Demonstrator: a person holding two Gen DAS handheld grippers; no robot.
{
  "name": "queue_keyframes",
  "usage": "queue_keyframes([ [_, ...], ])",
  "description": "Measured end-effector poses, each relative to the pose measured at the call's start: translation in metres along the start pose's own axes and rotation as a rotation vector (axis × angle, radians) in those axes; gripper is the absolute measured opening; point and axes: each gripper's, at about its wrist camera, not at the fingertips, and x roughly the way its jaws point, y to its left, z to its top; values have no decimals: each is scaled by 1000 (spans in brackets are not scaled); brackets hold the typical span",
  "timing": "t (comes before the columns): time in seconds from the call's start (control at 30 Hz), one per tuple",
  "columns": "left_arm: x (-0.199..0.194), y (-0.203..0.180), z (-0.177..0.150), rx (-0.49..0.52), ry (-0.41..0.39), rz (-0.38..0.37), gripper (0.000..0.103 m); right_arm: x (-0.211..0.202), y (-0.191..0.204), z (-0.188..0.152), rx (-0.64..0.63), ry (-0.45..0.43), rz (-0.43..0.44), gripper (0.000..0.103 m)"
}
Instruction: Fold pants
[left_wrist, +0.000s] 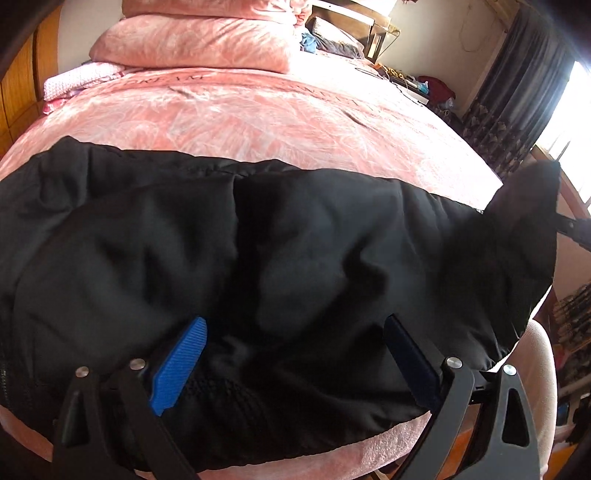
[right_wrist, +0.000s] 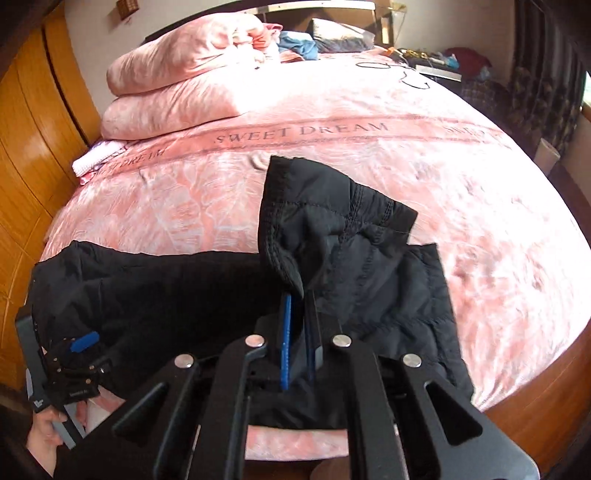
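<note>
Left wrist view: black pants (left_wrist: 258, 251) lie spread across the near edge of a bed (left_wrist: 258, 118) covered in a pink sheet printed with "SWEET DREAM". The left hand-held gripper (left_wrist: 295, 332) hovers low over the fabric near the bed's front left corner, its blue pads (left_wrist: 181, 362) spread wide with nothing between them. Toward the right edge of this view, one end of the pants rises off the bed in a dark peak.

Right wrist view: the right hand-held gripper (right_wrist: 299, 310) is clenched on that raised end, a stitched hem of the pants (right_wrist: 332, 229), holding it above the bed's near edge, right of centre. The rest of the garment trails left along the edge to the left hand-held gripper (right_wrist: 79, 345), seen small at the lower left. Folded pink quilts (right_wrist: 177, 85) sit at the far left corner, well apart from the work.

The step in hand looks like carrying the lifted end over to the left to halve the pants. To do it well, the left gripper should pin or grip the fabric near the front left corner so it cannot slide, while the right keeps its hold firm, travels low and level, and lines hem with edge before letting go.
</note>
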Motion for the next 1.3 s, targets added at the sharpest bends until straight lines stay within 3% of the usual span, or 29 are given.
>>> queue_keyframes([
  [0.03,0,-1,-1,5,1,7,98,-4,-13,-8,11,7,-32,40],
  [0.1,2,-4,0,19,6,21,98,-8,-32,-26,3,28,-115,51],
  [0.2,1,-7,0,23,10,31,98,-5,-62,-47,42,64,-204,55],
  [0.33,-13,-2,6,-26,-5,-17,98,-5,-96,-56,137,60,-304,55],
  [0.4,-23,-2,11,-19,-33,-19,98,-6,-101,-52,143,32,-257,55],
  [0.5,-35,-3,17,15,-58,-3,98,10,-92,-42,103,56,-186,54],
  [0.6,-38,1,22,35,-56,29,98,30,-75,-23,37,75,-191,55],
  [0.7,-35,13,26,-8,-50,18,98,55,-59,-12,-11,117,-162,55],
  [0.87,-10,37,29,-50,24,22,98,104,-52,-18,-29,223,-205,60],
  [1.0,-32,44,50,3,-35,-96,98,85,-51,-11,-26,169,-155,58],
  [1.13,-32,48,91,143,-21,-80,98,58,-37,-2,-71,90,-89,58],
  [1.2,-19,52,105,141,3,-83,97,52,-20,2,-102,73,-37,58],
  [1.3,-2,46,116,106,7,-159,96,55,12,4,-155,81,55,58],
])
